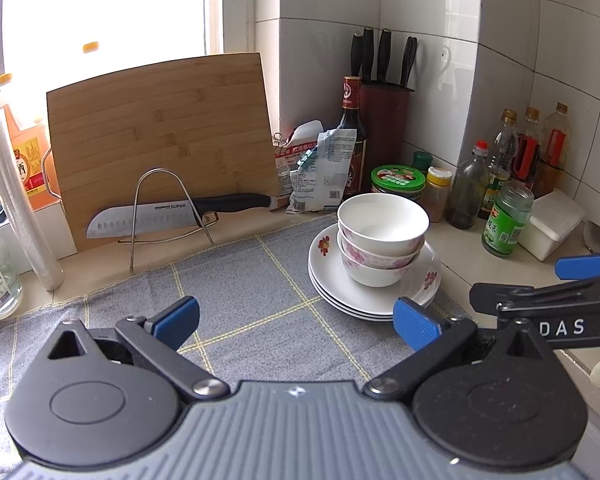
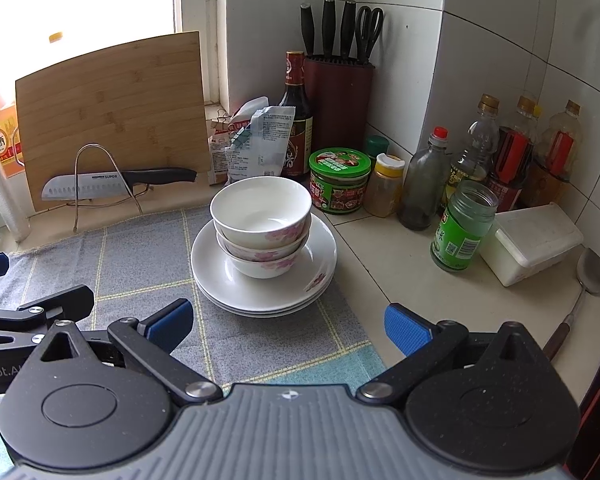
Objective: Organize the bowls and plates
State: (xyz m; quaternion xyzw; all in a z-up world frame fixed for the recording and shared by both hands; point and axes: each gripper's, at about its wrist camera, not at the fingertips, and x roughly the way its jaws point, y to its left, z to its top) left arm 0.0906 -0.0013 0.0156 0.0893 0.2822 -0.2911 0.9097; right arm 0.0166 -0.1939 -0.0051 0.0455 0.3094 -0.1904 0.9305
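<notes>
Three white bowls with pink flowers (image 1: pixel 382 240) (image 2: pixel 262 228) sit nested on a stack of three white plates (image 1: pixel 332 276) (image 2: pixel 220 276), on a grey checked cloth (image 1: pixel 240 292) (image 2: pixel 140 268). My left gripper (image 1: pixel 296 324) is open and empty, low over the cloth, just in front and left of the stack. My right gripper (image 2: pixel 288 326) is open and empty, just in front of the stack. The right gripper also shows at the right edge of the left wrist view (image 1: pixel 560 300). The left gripper shows at the left edge of the right wrist view (image 2: pixel 20 312).
A bamboo cutting board (image 1: pixel 160 140) (image 2: pixel 112 112) leans at the back with a knife (image 1: pixel 172 214) (image 2: pixel 112 182) on a wire rack. Bottles and jars (image 1: pixel 504 220) (image 2: pixel 464 228), a knife block (image 2: pixel 338 100), a white box (image 2: pixel 532 242) and a spoon (image 2: pixel 588 276) crowd the right counter.
</notes>
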